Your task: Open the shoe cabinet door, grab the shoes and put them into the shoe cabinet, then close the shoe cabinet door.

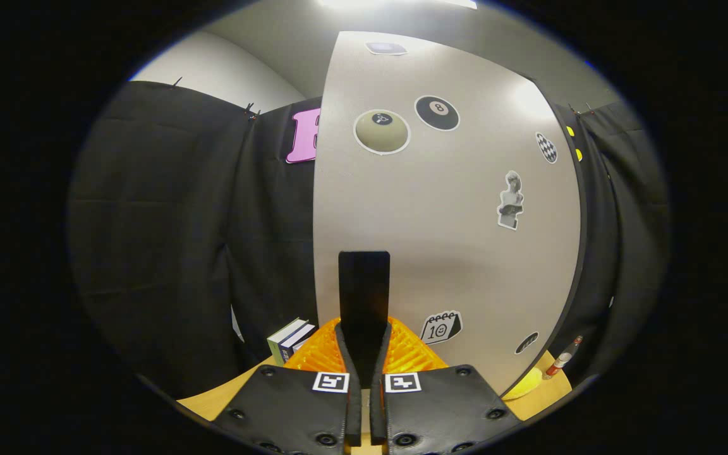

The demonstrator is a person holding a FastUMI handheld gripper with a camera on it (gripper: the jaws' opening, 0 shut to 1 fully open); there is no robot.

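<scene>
In the gripper view, the jaws (364, 354) stand narrow, nearly closed, with nothing gripped. The shoe cabinet door (446, 221) rises just ahead, stickered face toward them. An orange ribbed item (411, 351), possibly the shoe, lies just beyond on the tabletop (218, 398).

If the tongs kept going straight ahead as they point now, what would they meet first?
Most likely the grey cabinet door directly ahead; the shut tongs look close to it, though depth is unclear.

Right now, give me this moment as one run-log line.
phase: door step | tool: shut on black handle | cabinet door: stickered, just ahead; open or closed unclear | books: left of tool
</scene>
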